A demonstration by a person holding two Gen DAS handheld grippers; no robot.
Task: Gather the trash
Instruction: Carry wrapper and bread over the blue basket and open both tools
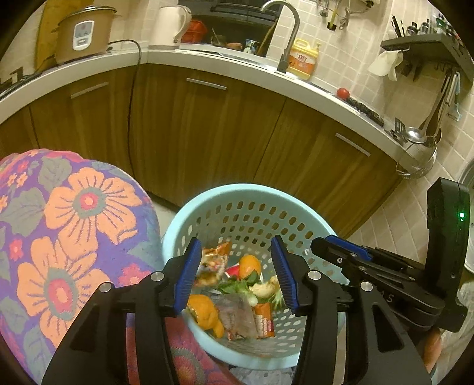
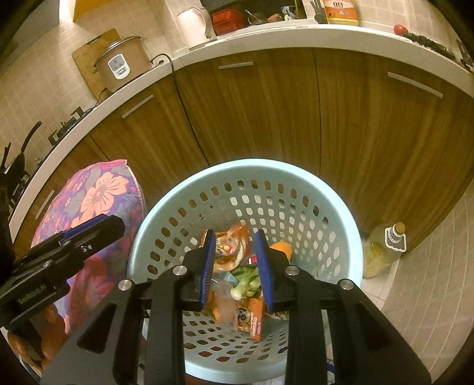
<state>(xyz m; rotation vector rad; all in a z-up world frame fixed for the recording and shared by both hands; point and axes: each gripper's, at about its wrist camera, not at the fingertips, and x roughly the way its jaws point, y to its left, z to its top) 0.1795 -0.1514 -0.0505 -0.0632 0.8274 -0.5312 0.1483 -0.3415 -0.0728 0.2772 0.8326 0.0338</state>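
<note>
A light blue perforated basket [image 1: 207, 204] [image 2: 340, 219] stands on the floor by the cabinets. It holds trash: orange snack wrappers [image 1: 214, 260] [image 2: 231, 251], orange peel [image 1: 206, 314], leafy vegetable scraps [image 1: 237, 284] [image 2: 247, 277], a clear plastic bag [image 1: 237, 314] and a small orange packet [image 1: 264, 322] [image 2: 254, 324]. My left gripper [image 1: 237, 275] is open and empty above the basket. My right gripper [image 2: 235, 263] is open and empty above the basket too; it shows from the side in the left wrist view [image 1: 340, 251]. The left gripper shows at the left edge of the right wrist view [image 2: 89, 234].
A floral cushion [image 1: 68, 225] [image 2: 97, 201] sits left of the basket. Brown cabinets [image 1: 207, 133] and a white counter with a rice cooker [image 1: 83, 32], a kettle [image 1: 170, 26] and a sink tap run behind. A bottle of yellow oil [image 2: 382, 251] stands on the floor at right.
</note>
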